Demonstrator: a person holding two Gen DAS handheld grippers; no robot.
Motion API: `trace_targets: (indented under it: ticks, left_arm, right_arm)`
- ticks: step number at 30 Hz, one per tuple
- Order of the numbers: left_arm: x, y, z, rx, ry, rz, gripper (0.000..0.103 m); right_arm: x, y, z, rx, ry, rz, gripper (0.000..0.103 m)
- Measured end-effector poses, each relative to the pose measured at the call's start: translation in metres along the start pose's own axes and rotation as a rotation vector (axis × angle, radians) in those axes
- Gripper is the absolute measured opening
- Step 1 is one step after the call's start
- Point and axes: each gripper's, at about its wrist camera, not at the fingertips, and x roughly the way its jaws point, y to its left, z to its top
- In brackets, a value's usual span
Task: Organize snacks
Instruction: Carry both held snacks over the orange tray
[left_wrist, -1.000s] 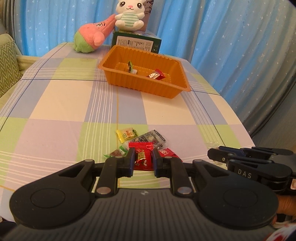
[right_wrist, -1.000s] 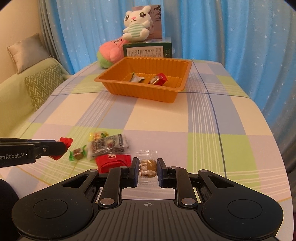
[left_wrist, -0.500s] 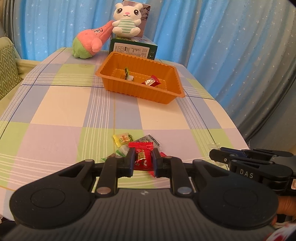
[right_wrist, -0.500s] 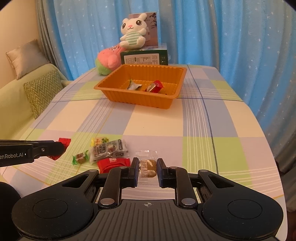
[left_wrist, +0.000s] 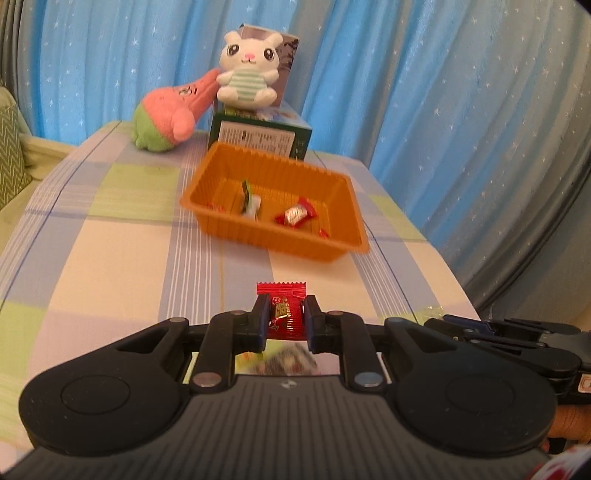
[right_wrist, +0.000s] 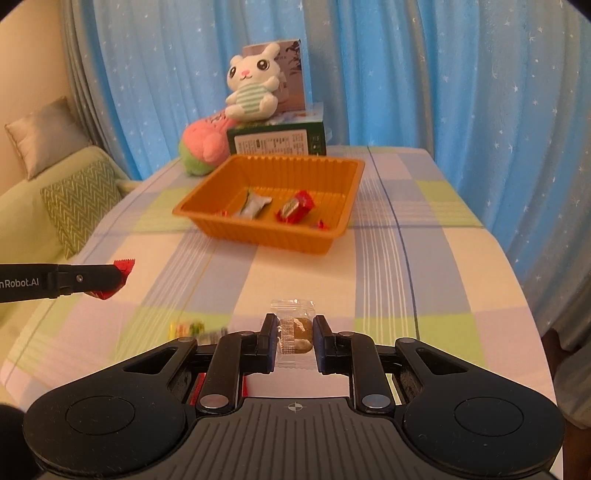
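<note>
Two snacks are riding in the grippers right now, one each: the left gripper (left_wrist: 284, 321) is pinching a red packet (left_wrist: 286, 317) between its jaws, packet standing upright with its crimped top edge poking out past the fingertips, and the right gripper (right_wrist: 295, 341) is clamping a clear-wrapped brown candy (right_wrist: 297, 334) the same way, wrapper sticking out ahead of and behind the pads. Both loads are hanging off the tablecloth (right_wrist: 424, 258), not touching it. The orange tray (right_wrist: 340, 199) is sitting well ahead of both sets of jaws, nearly straight on for the left, a little left of the line for the right. Some snacks are already lying in it: a red-wrapped bar (right_wrist: 295, 210), a pale green-and-white wrapper (right_wrist: 255, 205) beside it, plus small red bits near the front wall, too small to name. So the job is looking partly done, these two are mid-carry and not yet dropped. More is waiting: blurred wrappers (right_wrist: 195, 328) are lying on the cloth just below and behind the right jaws, and a smeared patch of packets is showing under the left jaws too; count is unclear from blur. A plush rabbit (right_wrist: 251, 92) on a green box (right_wrist: 277, 142) and a pink plush (right_wrist: 203, 146) are sitting beyond the tray, not part of the sorting.
</note>
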Motion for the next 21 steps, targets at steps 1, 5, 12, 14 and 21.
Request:
trace_targets:
  ticks: [1,5,12,14,21]
  left_arm:
    - [0.004,0.002,0.007,0.000,-0.003,-0.003,0.017]
    - [0.019,0.009,0.031,0.007,-0.014,-0.001,0.017]
    - [0.051,0.021,0.074,-0.004,-0.011,-0.031,0.017]
    - [0.062,0.024,0.086,-0.007,-0.007,-0.042,0.017]
    - [0.103,0.023,0.120,0.008,0.017,-0.071,0.017]
  right_arm:
    - [0.003,-0.001,0.007,0.001,-0.003,0.002,0.020]
    - [0.017,-0.004,0.035,-0.007,-0.019,0.011,0.020]
    - [0.050,-0.013,0.085,0.062,-0.024,0.056,0.020]
    - [0.059,-0.017,0.099,0.094,-0.018,0.064,0.020]
    - [0.095,-0.023,0.134,0.131,0.003,0.073,0.020]
